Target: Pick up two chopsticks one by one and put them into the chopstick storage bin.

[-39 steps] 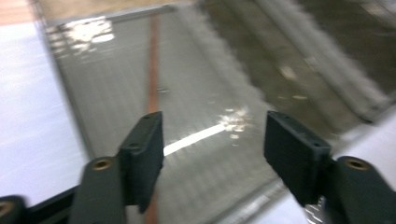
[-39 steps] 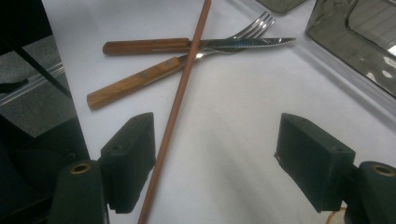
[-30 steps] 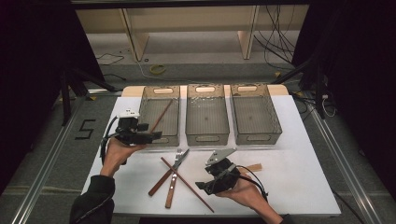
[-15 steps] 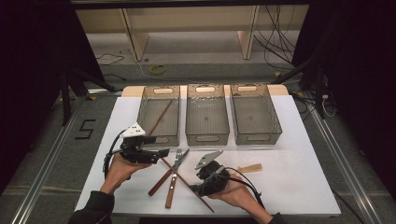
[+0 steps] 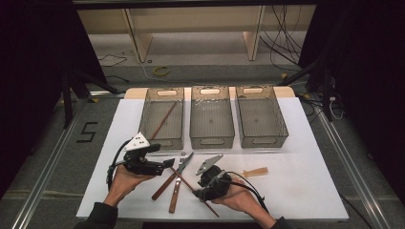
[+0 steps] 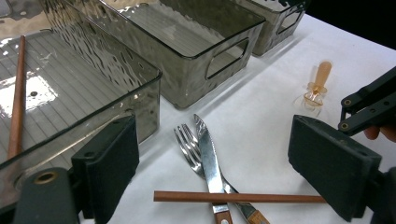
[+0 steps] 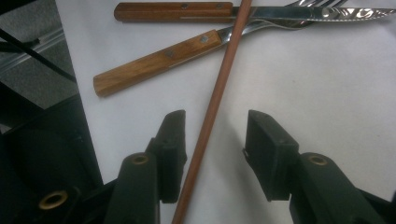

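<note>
I read this as sorting cutlery into the three bins, and I judge it barely begun: one chopstick (image 5: 164,120) lies in the left bin (image 5: 144,110), while the middle bin (image 5: 195,114) and right bin (image 5: 279,117) look empty. Left to do: the second chopstick (image 7: 212,109), the fork (image 6: 188,147), the knife (image 6: 208,156) and a small spoon (image 5: 255,171) lie loose on the white worktop (image 5: 305,157), the chopstick crossing over the fork and knife. My right tongs (image 7: 214,149) straddle that chopstick near its lower end; they have just been closing, about half spread, and the pads are not pressing on the stick yet. My left tongs (image 6: 212,168) have just been opening and stand spread wide, holding nothing, hovering just in front of the left bin with the fork and knife tips between their jaws.
</note>
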`<state>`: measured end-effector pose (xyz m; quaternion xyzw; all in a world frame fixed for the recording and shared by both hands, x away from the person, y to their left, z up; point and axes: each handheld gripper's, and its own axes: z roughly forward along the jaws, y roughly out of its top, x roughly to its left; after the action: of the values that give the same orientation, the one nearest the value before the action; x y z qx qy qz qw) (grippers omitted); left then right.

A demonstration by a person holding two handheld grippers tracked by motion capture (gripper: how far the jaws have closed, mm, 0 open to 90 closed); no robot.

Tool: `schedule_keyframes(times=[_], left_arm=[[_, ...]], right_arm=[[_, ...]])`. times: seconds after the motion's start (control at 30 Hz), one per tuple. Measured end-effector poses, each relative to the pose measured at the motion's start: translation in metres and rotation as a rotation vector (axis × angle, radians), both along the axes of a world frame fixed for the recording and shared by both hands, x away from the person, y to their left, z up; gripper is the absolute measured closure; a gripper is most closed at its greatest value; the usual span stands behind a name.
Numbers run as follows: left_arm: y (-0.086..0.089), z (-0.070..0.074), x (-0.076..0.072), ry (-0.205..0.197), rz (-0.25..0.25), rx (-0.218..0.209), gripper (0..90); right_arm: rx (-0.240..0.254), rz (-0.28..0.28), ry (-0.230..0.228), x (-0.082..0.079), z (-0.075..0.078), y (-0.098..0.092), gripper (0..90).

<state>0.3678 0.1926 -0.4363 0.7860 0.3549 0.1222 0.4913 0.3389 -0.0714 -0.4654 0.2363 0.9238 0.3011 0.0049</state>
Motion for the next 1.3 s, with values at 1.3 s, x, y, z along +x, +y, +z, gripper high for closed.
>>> schedule_keyframes(times=[1.3], left_arm=[[0.005,-0.010,-0.005,0.012,0.006,0.009,16.1]], right_arm=[[-0.087,0.002,-0.047,0.005,-0.012,0.015,84.9]])
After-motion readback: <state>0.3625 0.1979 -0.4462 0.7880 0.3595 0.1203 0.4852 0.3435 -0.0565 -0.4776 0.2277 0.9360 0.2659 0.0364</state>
